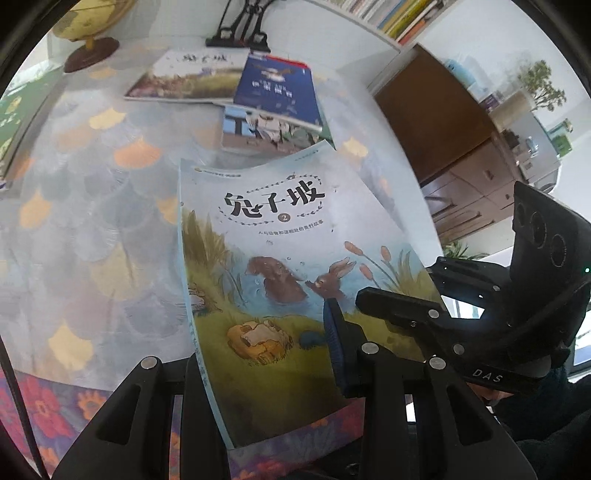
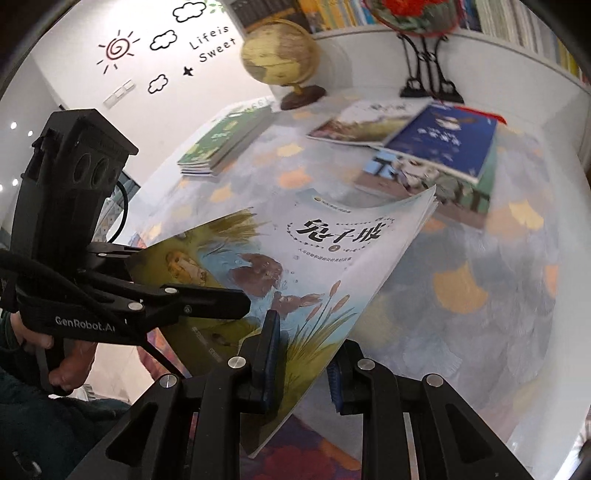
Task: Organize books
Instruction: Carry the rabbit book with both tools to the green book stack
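Note:
A thin picture book (image 1: 273, 266) with a pale cover, two brown rabbits and reeds hangs tilted above the table, its pages bowing. My left gripper (image 1: 266, 369) is shut on the book's lower left edge, and one blue pad (image 1: 334, 343) lies on the cover. The right gripper (image 1: 399, 306) clamps the lower right corner. In the right wrist view the same book (image 2: 325, 251) sits between the pads of my right gripper (image 2: 303, 365), which is shut on it. The left gripper (image 2: 218, 304) bites the opposite corner, held by a hand (image 2: 70, 365).
On the scale-patterned tablecloth (image 1: 92, 221) lie a blue book (image 1: 277, 88) on top of another book (image 1: 266, 133), a white-covered book (image 1: 184, 77) and a pile of green books (image 2: 221, 140). A globe (image 2: 280, 55), a black stand (image 2: 428, 74) and full bookshelves (image 1: 391, 14) line the back.

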`<state>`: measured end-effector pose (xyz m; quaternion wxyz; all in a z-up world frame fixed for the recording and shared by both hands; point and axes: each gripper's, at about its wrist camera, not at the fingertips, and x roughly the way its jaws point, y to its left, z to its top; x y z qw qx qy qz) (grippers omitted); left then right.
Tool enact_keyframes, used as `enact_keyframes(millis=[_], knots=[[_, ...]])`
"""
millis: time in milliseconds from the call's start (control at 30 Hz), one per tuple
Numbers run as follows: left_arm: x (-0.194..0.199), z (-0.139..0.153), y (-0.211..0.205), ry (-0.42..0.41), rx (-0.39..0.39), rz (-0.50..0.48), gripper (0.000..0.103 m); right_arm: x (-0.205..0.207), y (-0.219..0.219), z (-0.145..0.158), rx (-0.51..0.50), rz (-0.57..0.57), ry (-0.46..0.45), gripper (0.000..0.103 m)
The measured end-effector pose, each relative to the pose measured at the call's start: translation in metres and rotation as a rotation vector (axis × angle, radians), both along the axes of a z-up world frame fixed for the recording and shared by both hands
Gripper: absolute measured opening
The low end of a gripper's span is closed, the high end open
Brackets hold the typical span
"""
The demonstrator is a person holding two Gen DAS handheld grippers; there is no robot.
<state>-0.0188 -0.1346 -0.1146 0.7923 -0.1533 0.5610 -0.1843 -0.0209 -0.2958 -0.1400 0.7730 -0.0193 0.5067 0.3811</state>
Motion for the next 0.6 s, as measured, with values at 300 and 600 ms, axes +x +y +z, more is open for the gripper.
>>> enact_keyframes(millis=[300,600], knots=[[0.014,0.018,0.093,-0.064,-0.063,0.019,0.029,0.004,0.081,0.032,0.017,-0.027,-0.063,0.022],[0.049,0.028,0.24,-0.123,-0.041,0.099,0.029,0.043,0.238,0.039,0.031,-0.014,-0.135,0.023]])
